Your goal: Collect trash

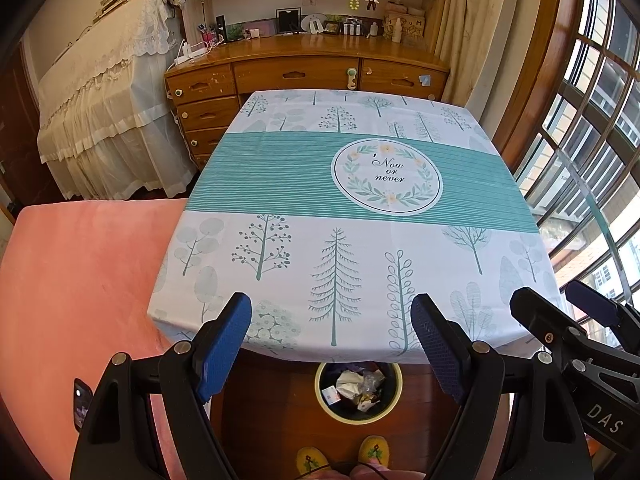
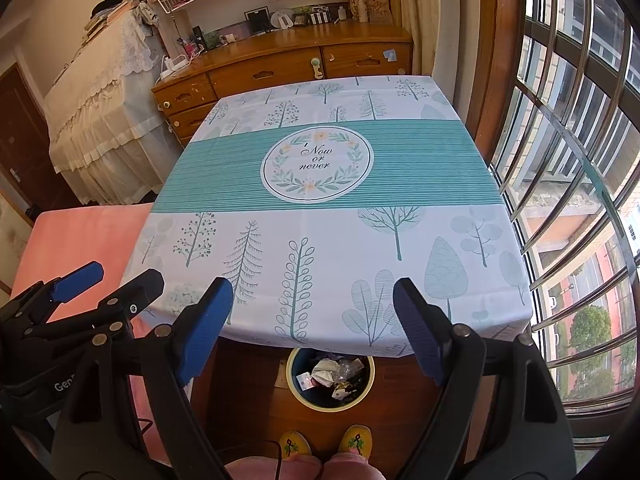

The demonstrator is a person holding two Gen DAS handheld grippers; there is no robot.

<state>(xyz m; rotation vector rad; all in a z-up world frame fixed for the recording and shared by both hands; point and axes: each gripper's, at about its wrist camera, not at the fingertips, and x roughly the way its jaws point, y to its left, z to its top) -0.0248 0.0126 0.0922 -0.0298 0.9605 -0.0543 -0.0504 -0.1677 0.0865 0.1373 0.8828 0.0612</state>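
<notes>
both hand-held grippers, left [image 1: 332,344] and right [image 2: 313,326], gape over tree-print tablecloth [image 1: 360,248]; bin [image 1: 358,390] below.

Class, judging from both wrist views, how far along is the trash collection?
Done: crumpled trash sits in the bin below the table, whose cloth shows no litter. In hand: nothing; left claw and right claw are open. Left: nothing visible.

Tree-print tablecloth [image 1: 280,240], wooden desk [image 1: 304,68], pink bed [image 1: 80,272].
</notes>
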